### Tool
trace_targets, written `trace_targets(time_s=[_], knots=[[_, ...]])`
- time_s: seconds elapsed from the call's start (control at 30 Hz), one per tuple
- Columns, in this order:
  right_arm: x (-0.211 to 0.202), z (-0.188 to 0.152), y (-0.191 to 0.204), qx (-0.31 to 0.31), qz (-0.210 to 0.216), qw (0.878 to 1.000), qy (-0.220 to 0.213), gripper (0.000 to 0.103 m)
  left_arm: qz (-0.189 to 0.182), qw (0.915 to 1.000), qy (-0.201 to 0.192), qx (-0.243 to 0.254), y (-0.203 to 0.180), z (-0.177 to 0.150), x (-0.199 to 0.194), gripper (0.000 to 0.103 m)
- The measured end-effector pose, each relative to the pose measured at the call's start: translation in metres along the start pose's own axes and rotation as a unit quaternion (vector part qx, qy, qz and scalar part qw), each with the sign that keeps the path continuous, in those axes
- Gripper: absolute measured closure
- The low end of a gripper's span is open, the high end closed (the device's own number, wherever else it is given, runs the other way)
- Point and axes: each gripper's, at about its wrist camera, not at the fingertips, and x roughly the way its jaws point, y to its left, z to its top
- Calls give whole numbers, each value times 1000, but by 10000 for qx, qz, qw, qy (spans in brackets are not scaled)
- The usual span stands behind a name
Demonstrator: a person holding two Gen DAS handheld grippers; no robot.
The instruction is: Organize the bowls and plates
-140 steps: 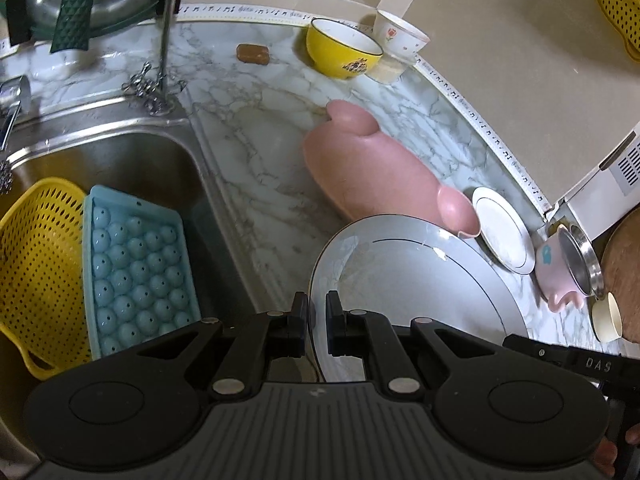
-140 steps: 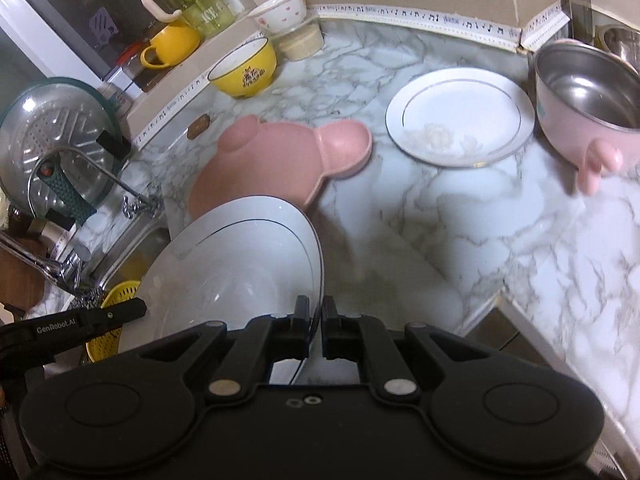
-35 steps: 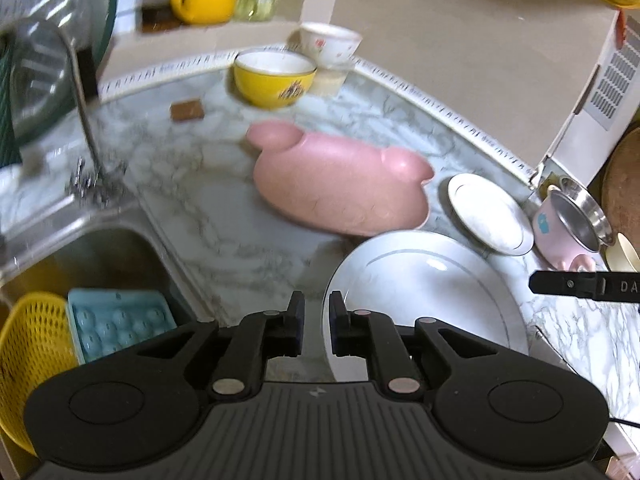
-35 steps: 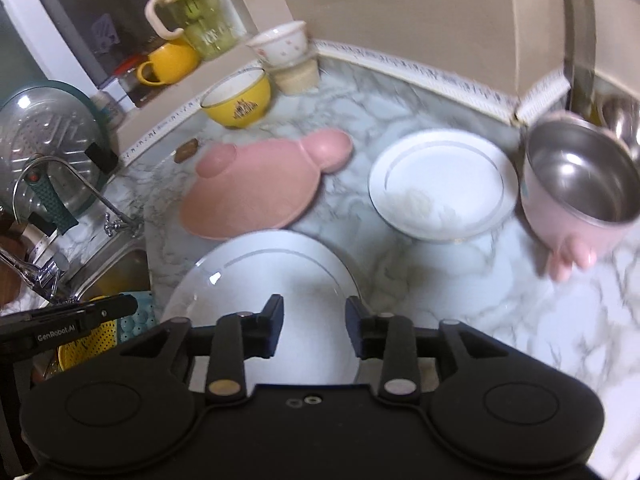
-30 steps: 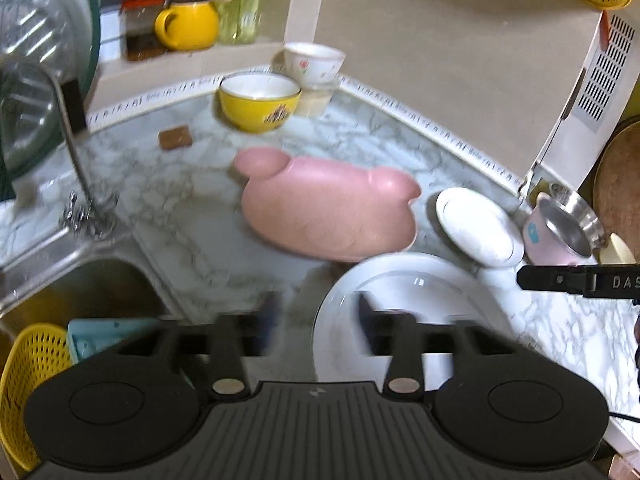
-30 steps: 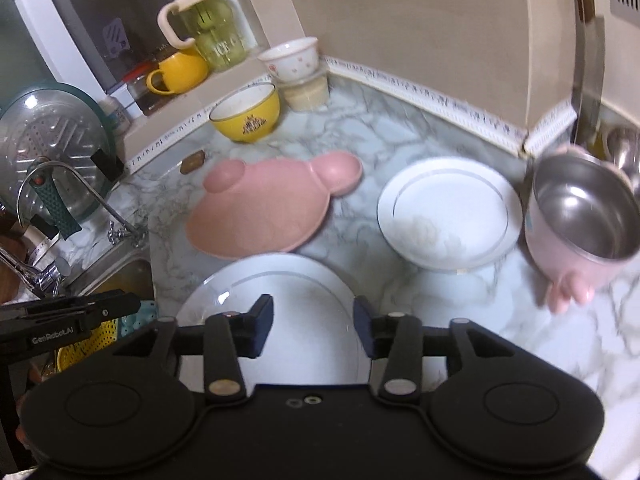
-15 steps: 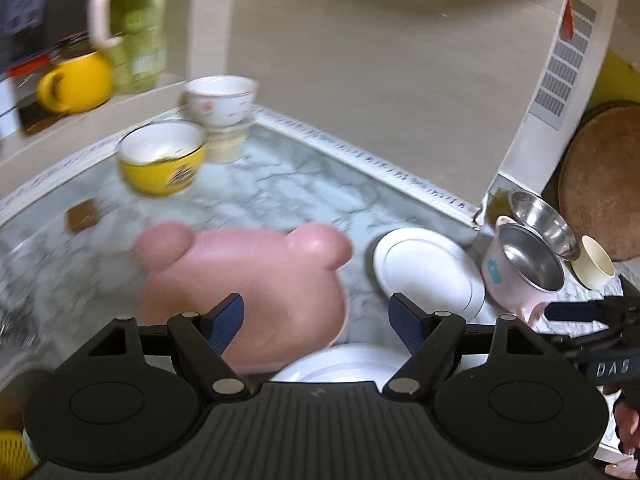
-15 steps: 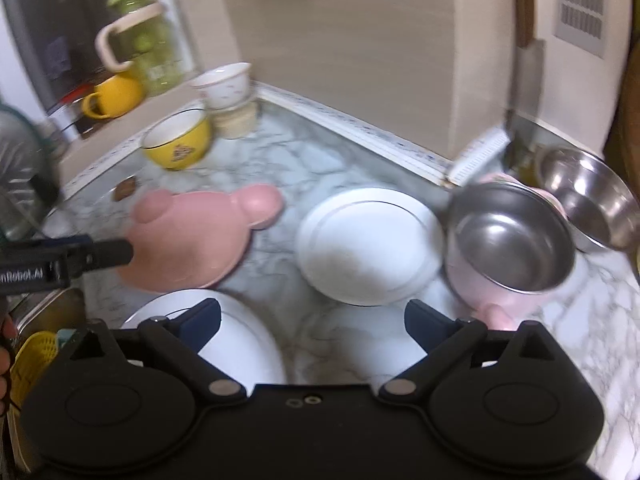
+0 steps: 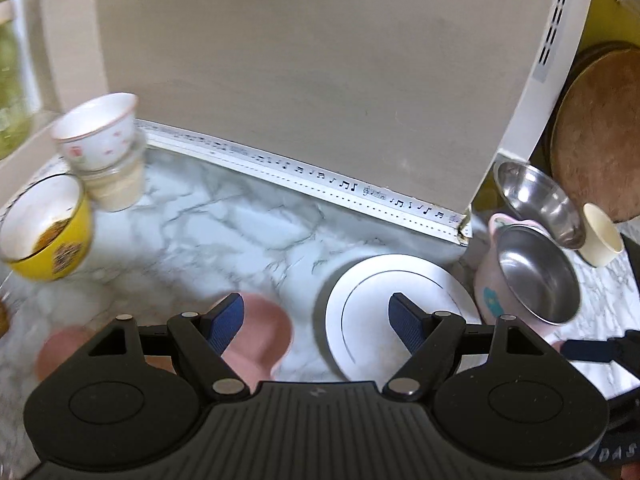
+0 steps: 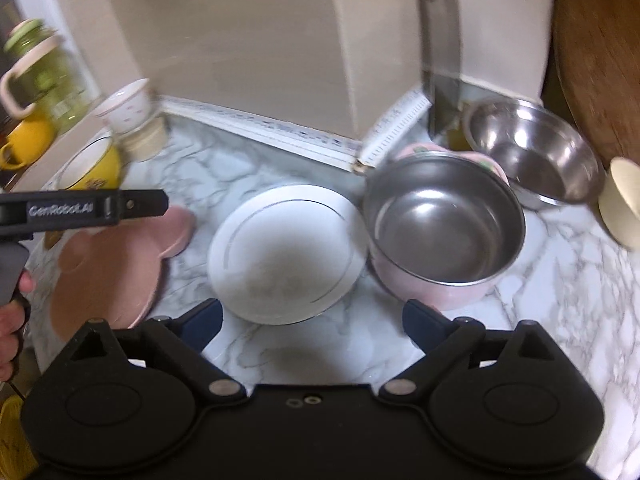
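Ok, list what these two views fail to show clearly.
- Pink plate: left wrist view, mostly hidden behind the left tool, and blurred.
- Yellow bowl: motion-blurred; its print is unreadable.
- Small white plate: right wrist view, smudges too blurred to identify.
- Cream cup: cut off by the right edge.

Bare marble (image 10: 304, 344) before small plate (image 10: 286, 254); pink pot (image 10: 446, 232) touching right.
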Motion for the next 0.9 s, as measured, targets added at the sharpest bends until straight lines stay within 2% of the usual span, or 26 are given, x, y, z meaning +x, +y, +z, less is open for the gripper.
trace_targets(time_s=[0.1,0.23,0.3,0.57,0.63,0.7,0.83,0.9], knots=[[13,0,-6,246,-78,9996,74,13,57,9998,165,96,0,7,23,24],[24,1,-9,520,-107,9985,138,17,-63,9991,414,94,2,12,50,24],[28,0,-11,714,-74,9972,230,22,-104,9988,478,82,3,15,60,24],[41,-3,-12,1174,-128,9925,319,31,-200,9972,713,12,8,20,91,24],[48,-4,-17,1424,-77,9891,359,44,-220,9970,747,-12,8,20,96,30],[53,-5,-20,1637,-72,9857,402,48,-269,9962,822,-65,10,20,100,38],[57,-6,-25,1996,-26,9794,289,60,-399,9951,879,-211,13,18,105,45],[57,-7,-26,2110,-4,9772,240,64,-466,9941,930,-294,15,19,107,53]])
